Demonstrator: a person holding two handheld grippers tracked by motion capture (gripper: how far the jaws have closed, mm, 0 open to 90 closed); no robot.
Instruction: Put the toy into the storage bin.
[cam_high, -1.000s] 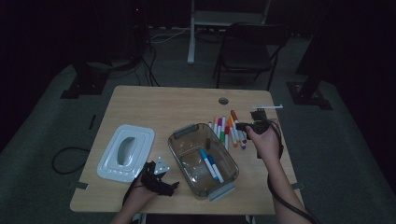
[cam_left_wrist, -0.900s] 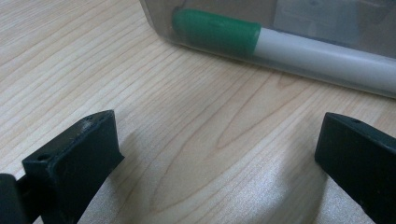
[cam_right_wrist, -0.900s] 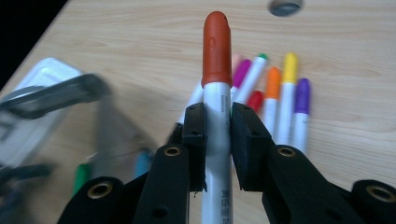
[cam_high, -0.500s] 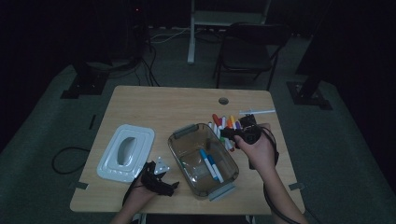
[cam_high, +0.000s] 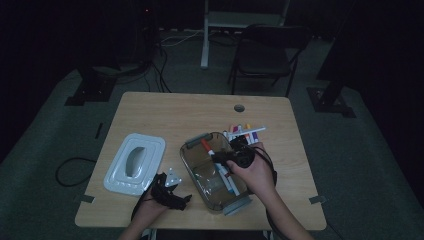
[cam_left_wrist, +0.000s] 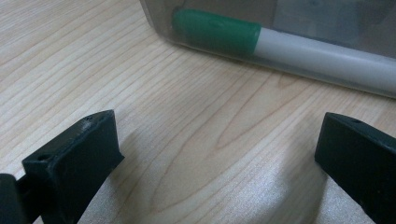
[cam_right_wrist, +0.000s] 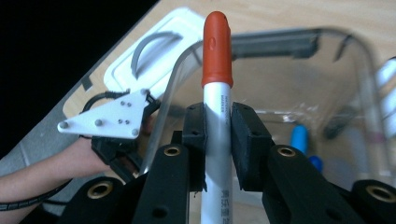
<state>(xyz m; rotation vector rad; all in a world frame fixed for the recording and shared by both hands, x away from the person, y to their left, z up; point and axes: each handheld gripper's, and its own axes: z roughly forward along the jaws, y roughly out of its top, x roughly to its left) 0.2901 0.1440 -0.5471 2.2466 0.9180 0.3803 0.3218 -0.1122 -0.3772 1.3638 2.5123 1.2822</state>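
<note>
Holding one red-capped marker (cam_right_wrist: 217, 84) (two blue-capped markers (cam_high: 227, 179) in bin (cam_high: 192, 150)).

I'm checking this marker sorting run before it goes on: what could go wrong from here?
1. The right tongs pinch the red-capped white marker at mid-barrel only, so it could pivot or slip.
2. The marker's cap hangs close to the clear plastic bin's rim and might catch there.
3. The left tongs stand open beside the bin, not steadying it, so a bump may shift it.
</note>
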